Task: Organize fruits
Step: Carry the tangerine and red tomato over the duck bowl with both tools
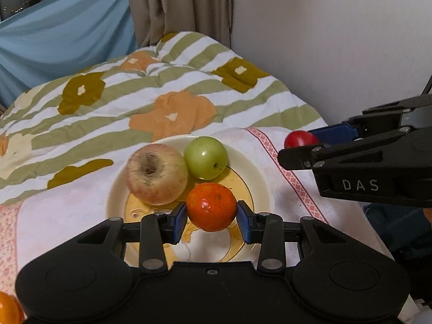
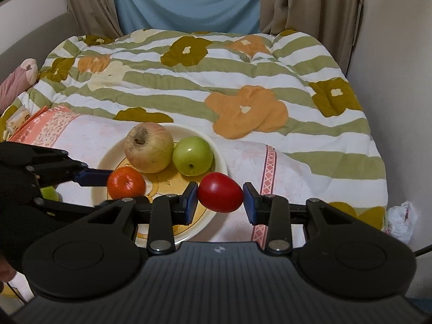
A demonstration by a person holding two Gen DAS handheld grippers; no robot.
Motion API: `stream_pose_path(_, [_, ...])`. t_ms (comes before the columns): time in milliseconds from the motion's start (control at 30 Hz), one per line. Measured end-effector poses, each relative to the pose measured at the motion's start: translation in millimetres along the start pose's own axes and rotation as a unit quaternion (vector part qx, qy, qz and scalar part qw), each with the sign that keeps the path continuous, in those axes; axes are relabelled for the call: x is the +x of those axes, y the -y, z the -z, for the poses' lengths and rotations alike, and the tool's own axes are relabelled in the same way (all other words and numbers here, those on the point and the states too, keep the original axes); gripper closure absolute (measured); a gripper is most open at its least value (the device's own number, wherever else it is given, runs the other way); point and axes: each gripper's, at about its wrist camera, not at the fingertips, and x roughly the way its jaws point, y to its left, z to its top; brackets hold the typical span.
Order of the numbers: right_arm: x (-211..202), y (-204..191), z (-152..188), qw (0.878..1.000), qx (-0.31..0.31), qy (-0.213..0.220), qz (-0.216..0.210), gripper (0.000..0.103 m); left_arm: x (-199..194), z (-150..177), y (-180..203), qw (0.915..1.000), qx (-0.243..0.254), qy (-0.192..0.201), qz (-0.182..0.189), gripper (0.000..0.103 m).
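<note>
A cream plate (image 1: 244,159) (image 2: 218,159) with a yellow middle lies on a white cloth over the bed. On it rest a big reddish-yellow apple (image 1: 156,174) (image 2: 149,147) and a green apple (image 1: 206,157) (image 2: 192,155). My left gripper (image 1: 212,216) (image 2: 122,183) is shut on an orange tangerine (image 1: 211,206) (image 2: 126,183), held just above the plate's near part. My right gripper (image 2: 220,198) (image 1: 299,143) is shut on a red tomato (image 2: 220,191) (image 1: 297,139), hanging over the plate's right rim and the cloth.
A quilt (image 2: 243,81) with green stripes and flowers covers the bed behind the plate. Another orange fruit (image 1: 8,309) shows at the bottom left, and a green fruit (image 2: 50,193) lies left of the plate. A crumpled white bag (image 2: 402,218) sits at the bed's right edge.
</note>
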Motion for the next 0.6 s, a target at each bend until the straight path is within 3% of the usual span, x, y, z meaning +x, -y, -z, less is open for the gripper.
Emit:
stream_pose_path(267, [25.0, 8.6, -1.6, 1.0, -0.002, -0.018, -0.012, 0.052, 41.8, -2.1, 4.5, 0.9996, 0.001, -0.029, 0.004, 0.06])
stream_pose_path(500, [35.2, 9.6, 0.9, 1.0, -0.003, -0.028, -0.012, 0.052, 52.5, -1.5, 1.7, 0.9992, -0.002, -0.039, 0.0, 0.058])
stream_pose_path(567, [36.2, 8.1, 0.2, 0.999, -0.004, -0.03, -0.012, 0.052, 52.5, -1.0, 1.3, 0.9992, -0.001, -0.04, -0.002, 0.038])
stream_pose_path(600, [36.6, 7.1, -0.1, 0.999, -0.006, -0.031, -0.012, 0.052, 50.3, -0.2, 0.8, 0.9994, -0.002, -0.036, -0.002, 0.023])
